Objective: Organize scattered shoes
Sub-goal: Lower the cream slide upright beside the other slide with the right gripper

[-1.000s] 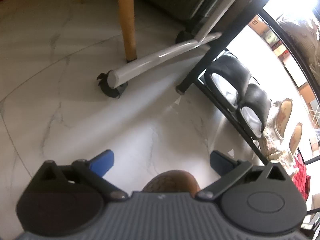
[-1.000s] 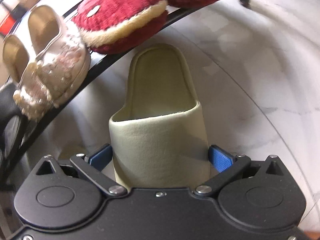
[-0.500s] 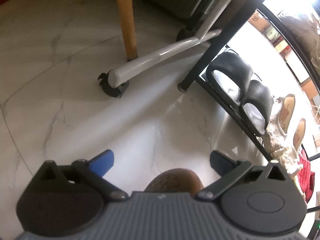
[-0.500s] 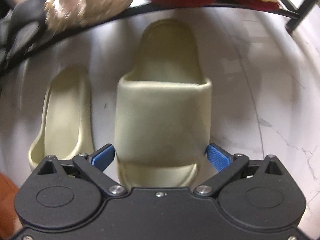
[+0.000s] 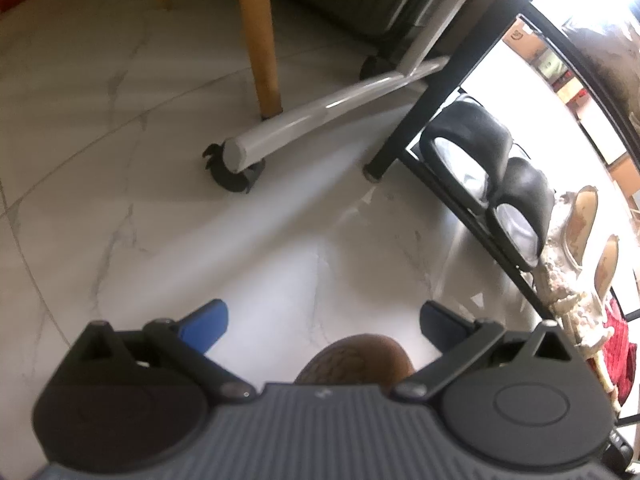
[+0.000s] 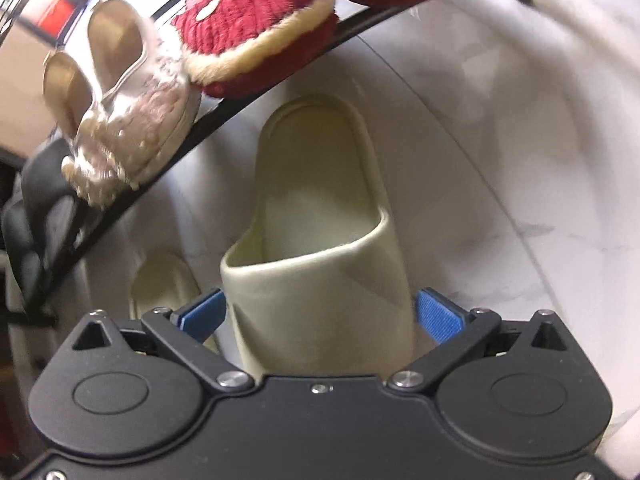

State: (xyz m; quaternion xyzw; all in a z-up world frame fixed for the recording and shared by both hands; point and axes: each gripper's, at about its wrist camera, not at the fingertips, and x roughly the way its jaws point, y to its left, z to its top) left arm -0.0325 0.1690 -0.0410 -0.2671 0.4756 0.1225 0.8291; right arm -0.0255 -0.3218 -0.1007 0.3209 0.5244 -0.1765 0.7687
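In the right wrist view my right gripper [image 6: 320, 314] is shut on the toe band of a pale green slide sandal [image 6: 320, 208], its heel pointing away toward the shoe rack [image 6: 256, 96]. Its matching slide [image 6: 164, 280] lies on the floor to the left, partly hidden by the gripper. Red fuzzy slippers [image 6: 260, 28] and beaded white flats [image 6: 132, 120] sit on the rack. In the left wrist view my left gripper [image 5: 324, 320] is open and empty above the floor, with a brown rounded thing [image 5: 360, 356] just below it.
The left wrist view shows black shoes [image 5: 492, 176] on the rack's left end, a rack leg [image 5: 400, 132], a wooden chair leg [image 5: 260, 40] and a grey wheeled frame [image 5: 312, 120]. White marble floor [image 5: 160, 200] spreads to the left.
The right gripper has swung with the slide: the rack shoes moved back overhead and left, and the second slide slid mostly out of sight. The left view shifted only slightly.
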